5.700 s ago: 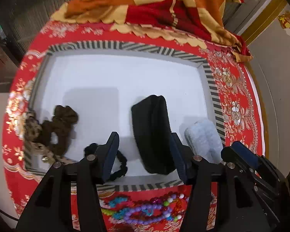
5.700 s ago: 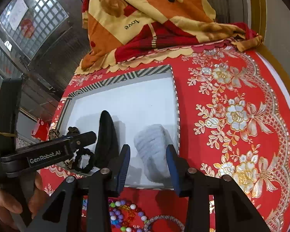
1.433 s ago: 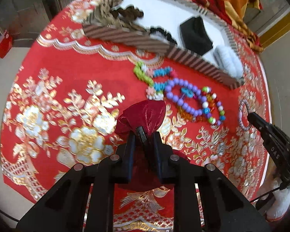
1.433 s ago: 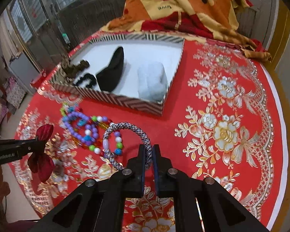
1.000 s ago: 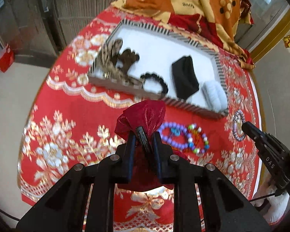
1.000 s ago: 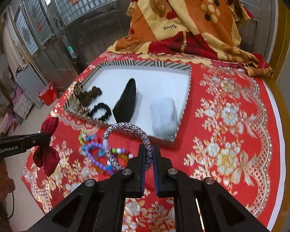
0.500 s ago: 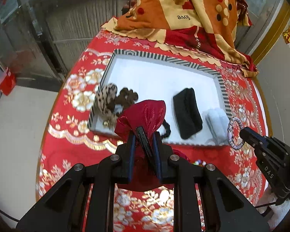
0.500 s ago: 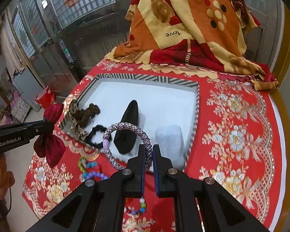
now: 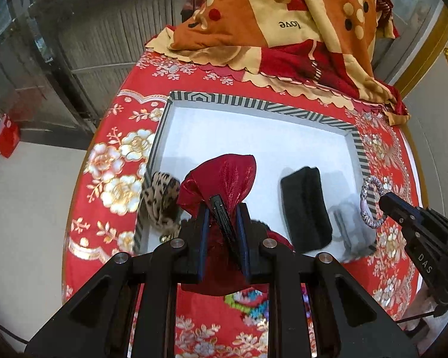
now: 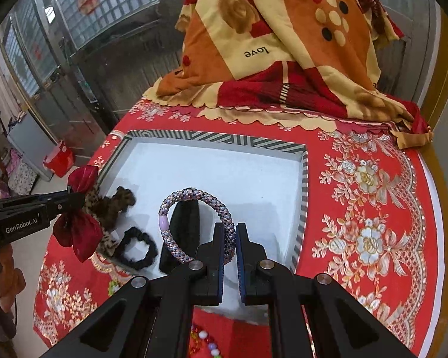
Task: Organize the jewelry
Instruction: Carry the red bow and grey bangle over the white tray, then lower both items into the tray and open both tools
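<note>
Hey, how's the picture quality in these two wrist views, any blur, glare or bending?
Left wrist view: strong fisheye bending at the edges, the red bow is sharp, the grey fluffy item looks smeared. Right wrist view: the braided bracelet is crisp, the white tray floor is bright but not blown out, dark corners.

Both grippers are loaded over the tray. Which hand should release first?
Probably the right. The right gripper holds the braided bracelet over the tray, with bare white floor just beyond. The left gripper holds the red bow at the near-left corner, over the leopard scrunchie.
</note>
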`<state>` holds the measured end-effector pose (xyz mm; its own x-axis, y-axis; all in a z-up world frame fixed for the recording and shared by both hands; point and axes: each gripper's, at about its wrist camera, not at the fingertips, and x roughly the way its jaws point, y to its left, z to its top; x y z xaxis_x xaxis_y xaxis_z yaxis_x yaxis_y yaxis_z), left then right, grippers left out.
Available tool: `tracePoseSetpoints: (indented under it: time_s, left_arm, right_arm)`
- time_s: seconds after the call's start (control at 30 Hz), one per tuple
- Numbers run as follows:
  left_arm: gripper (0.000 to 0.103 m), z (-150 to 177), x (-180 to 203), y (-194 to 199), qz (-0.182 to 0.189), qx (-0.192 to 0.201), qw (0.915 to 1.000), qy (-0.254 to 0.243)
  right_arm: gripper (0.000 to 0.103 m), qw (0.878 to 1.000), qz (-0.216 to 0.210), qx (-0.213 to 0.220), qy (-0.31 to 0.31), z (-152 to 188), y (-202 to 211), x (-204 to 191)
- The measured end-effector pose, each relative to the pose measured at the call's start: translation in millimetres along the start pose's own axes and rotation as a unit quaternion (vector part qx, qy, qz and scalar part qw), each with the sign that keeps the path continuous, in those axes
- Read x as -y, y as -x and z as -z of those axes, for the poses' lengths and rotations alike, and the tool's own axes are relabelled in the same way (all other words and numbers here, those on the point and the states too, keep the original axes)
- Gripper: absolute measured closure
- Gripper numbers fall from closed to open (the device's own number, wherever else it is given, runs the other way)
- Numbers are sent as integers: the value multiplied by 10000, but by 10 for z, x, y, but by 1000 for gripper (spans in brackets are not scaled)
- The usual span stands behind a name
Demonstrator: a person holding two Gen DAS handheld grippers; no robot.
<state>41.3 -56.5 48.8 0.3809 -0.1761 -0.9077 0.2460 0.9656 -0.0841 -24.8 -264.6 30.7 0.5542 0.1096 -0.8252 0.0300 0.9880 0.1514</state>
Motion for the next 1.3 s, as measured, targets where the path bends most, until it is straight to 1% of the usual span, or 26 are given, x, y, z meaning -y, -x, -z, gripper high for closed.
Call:
tracePoseSetpoints:
  time_s: [0.3, 0.47, 0.77, 0.97, 1.07, 1.13, 1.2, 1.23, 1.3]
  left_arm:
    - [86, -273, 61, -388, 104, -261, 9996, -16]
    - [86, -360, 121, -615, 89, -411, 9991, -57]
    - [86, -431, 81, -942, -18, -640, 9980, -10]
    - [86, -425, 76, -997, -18, -666, 9978, 8]
    - [81, -418, 82, -995, -32, -630, 9980, 13]
    - [73, -407, 79, -987, -52, -620, 9981, 45]
    - [63, -398, 76, -965, -14, -605, 9981, 99]
    - [62, -396, 78, -945, -8, -586, 9982, 104]
    - [52, -393, 93, -894, -42, -527, 9986, 74]
  right_arm:
    - [96, 9995, 101, -270, -106, -152, -349, 114]
    - [96, 9988, 177, -444, -97, -222, -561, 181]
    - [96, 9971, 210, -723, -73, -264, -896, 235]
    - [96, 9969, 78, -743, -246, -270, -916, 247]
    - [94, 9967, 86, -766, -262, -263, -915, 239]
    - [90, 9966, 78, -767, -288, -258, -902, 239]
    - [77, 9968, 35, -723, -343, -248, -866, 244]
    - [75, 9968, 12, -701, -376, -244, -839, 245]
    - [75, 9971, -4, -657, -390, -241, -785, 240]
